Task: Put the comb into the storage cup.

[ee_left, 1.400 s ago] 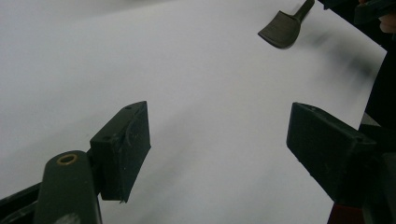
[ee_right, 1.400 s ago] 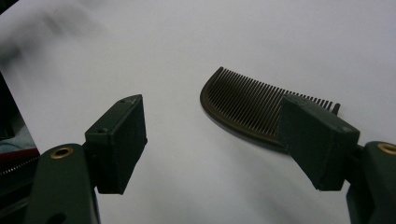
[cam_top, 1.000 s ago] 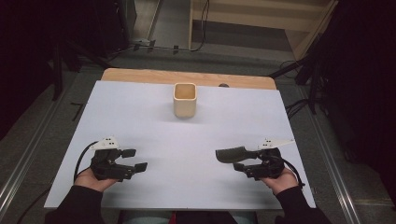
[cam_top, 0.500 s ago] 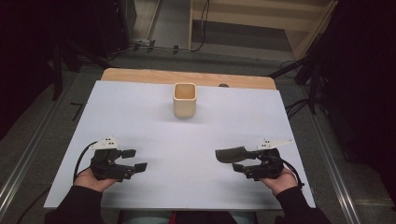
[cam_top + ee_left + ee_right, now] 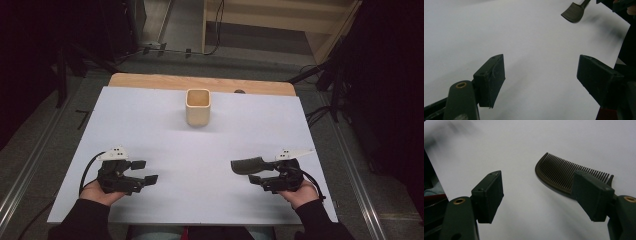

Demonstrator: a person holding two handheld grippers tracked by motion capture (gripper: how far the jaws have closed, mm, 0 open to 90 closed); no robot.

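We're looking down on the bench (image 5: 150,120), and very little has moved in the last second: both hands sit where they were, near the front edge. The right tongs (image 5: 537,195) stand released, jaws wide apart, and the dark comb (image 5: 564,176) lies flat on the white surface just beside them, its teeth passing behind the right-hand jaw; we can't tell whether that jaw touches it. From above, the comb (image 5: 246,165) points in toward the middle of the bench, with the right tongs (image 5: 265,178) just behind its handle end. The left tongs (image 5: 141,171) are released too, gripping nothing, well apart from the comb. The wooden cup (image 5: 198,107) waits upright at the far side. We'd judge the pick-up simply hasn't begun; a grasp on the comb looks like the next move.
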